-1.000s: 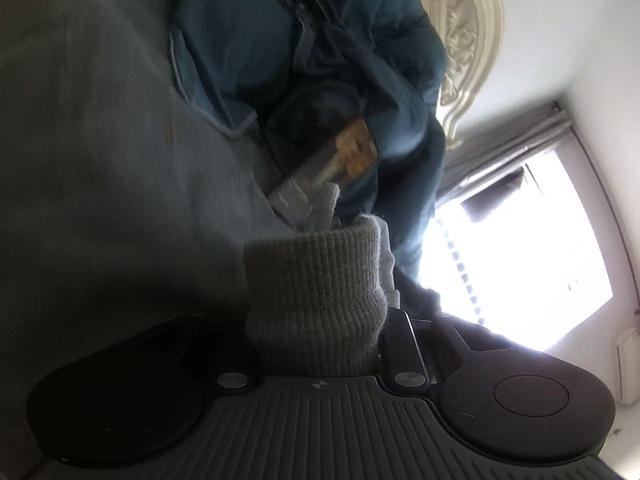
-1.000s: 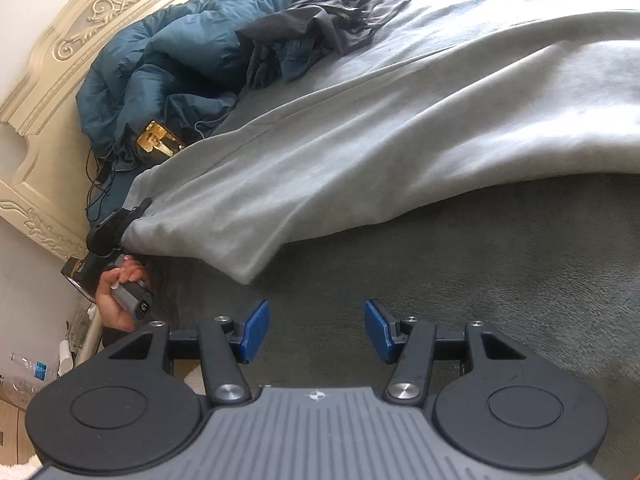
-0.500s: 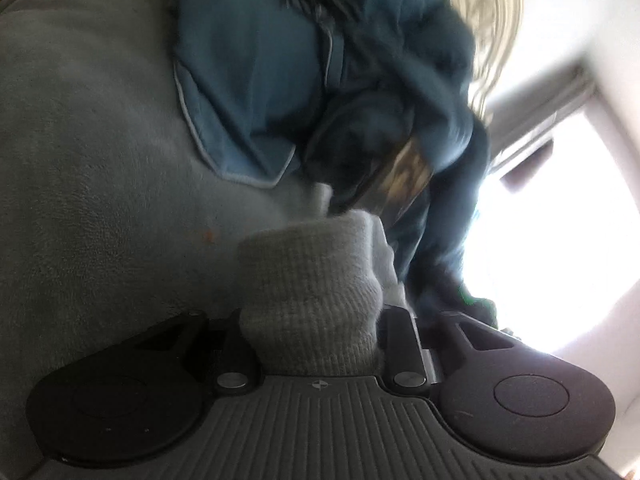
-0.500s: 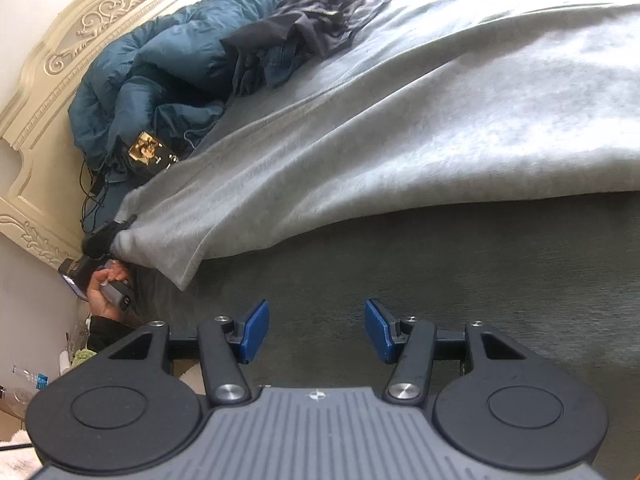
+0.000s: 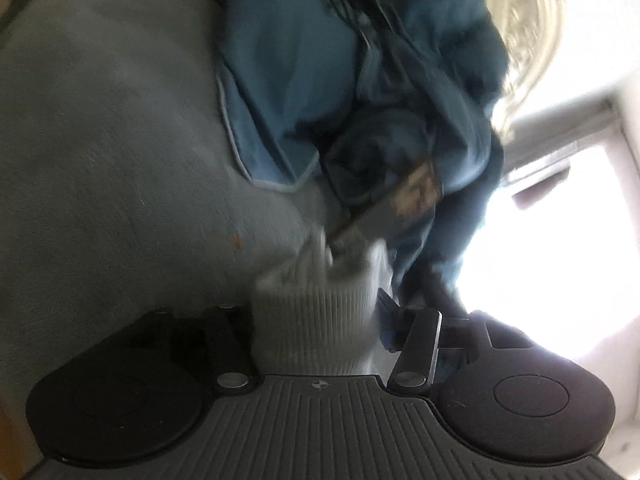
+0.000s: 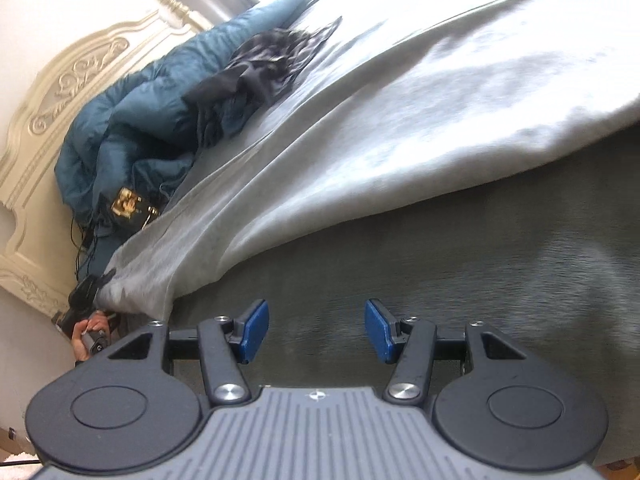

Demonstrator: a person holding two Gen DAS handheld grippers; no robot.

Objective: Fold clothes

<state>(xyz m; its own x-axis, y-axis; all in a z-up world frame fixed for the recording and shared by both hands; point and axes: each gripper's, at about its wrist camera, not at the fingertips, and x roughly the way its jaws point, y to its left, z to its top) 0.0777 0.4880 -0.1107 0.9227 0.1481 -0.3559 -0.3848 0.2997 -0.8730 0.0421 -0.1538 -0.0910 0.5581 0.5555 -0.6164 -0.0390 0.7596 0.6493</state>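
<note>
One garment in play: pale grey sweatpants (image 6: 420,120), spread long across the bed (image 6: 500,280), one leg running toward the carved headboard (image 6: 60,92); the ribbed cuff (image 5: 316,320) at its end sits at the near bed edge beside the person's hand (image 6: 86,330)
Progress, as I judge it: early; the grey cloth lies stretched and roughly laid out, with loose ripples along the leg; no finished fold shows in either view; whether one leg already lies over the other I cannot tell
Left to do: folding the length over itself and squaring it up; that looks like most of the job
Left gripper (image 5: 316,328): jaws opening, the ribbed cuff between them; one blue pad stands clear of the knit on the window side; the other pad is in shadow, so whether it touches I cannot tell; the view is blurred
Right gripper (image 6: 316,330): about half open, blue pads apart, nothing between them; it hovers over the dark grey bed cover, just short of the sweatpants' lower edge
Other cloth: teal duvet (image 6: 132,120) bunched against the headboard, a dark patterned garment (image 6: 264,64) heaped on it, untouched and unfolded
Containers: none in sight, no basket, drawer or bin; a small dark gold-marked item (image 6: 128,204) lies by the duvet, too small to tell what it is or whether it holds anything
</note>
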